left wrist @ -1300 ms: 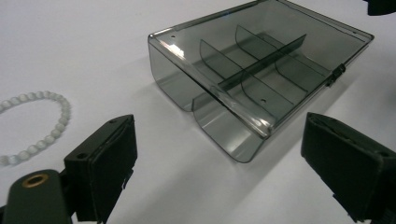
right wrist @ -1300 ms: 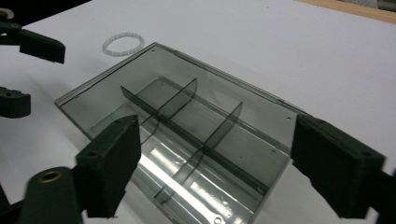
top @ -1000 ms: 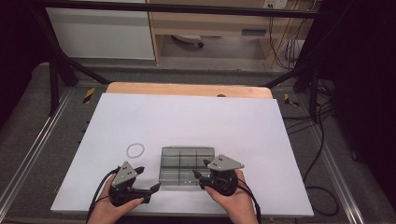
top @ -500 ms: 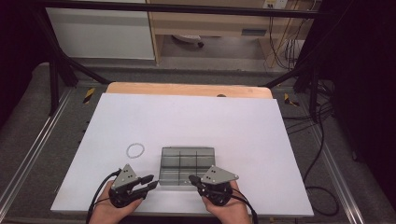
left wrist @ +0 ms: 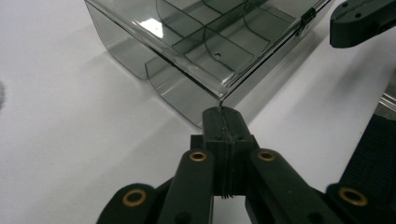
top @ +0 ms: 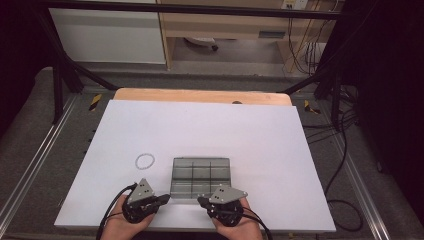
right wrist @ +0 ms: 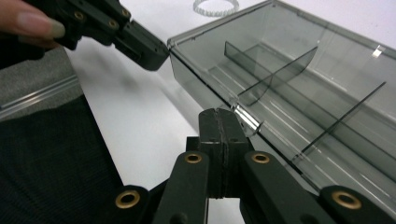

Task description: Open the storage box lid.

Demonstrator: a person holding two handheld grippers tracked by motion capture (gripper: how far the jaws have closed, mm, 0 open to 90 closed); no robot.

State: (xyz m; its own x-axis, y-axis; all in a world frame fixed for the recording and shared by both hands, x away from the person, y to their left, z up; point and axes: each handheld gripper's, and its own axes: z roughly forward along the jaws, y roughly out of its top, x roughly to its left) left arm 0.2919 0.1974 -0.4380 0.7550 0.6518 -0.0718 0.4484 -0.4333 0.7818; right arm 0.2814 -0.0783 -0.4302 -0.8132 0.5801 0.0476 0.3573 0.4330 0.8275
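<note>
where the white tabletop sheet (top: 210, 130) meets the person's edge, a smoky grey clear plastic compartment box (top: 201, 178) sits flat, its inside split by thin dividers into a grid of cells. it lies near the middle of the near edge, between the two hand-held tools.

the left gripper (top: 162, 199) comes in from the lower left, held in the person's left hand (top: 122, 227), and its tip reaches the box's near left corner. in the left gripper view its black jaws are pressed fully together, nothing between them, the tip (left wrist: 222, 122) right at the corner edge of the box (left wrist: 205, 46); whether it actually touches is hard to tell.

the right gripper (top: 204, 202) sits in the right hand (top: 240, 227) at the box's near edge, a little right of the left one. in the right gripper view its jaws are also closed flat on each other, the tip (right wrist: 219, 122) just beside the box's front wall (right wrist: 299, 93) near a small clear latch tab (right wrist: 247, 116).

a small pale ring with a beaded rim (top: 145, 160) lies on the sheet, left of the box and apart from it; it also shows at the top of the right gripper view (right wrist: 215, 5).
</note>
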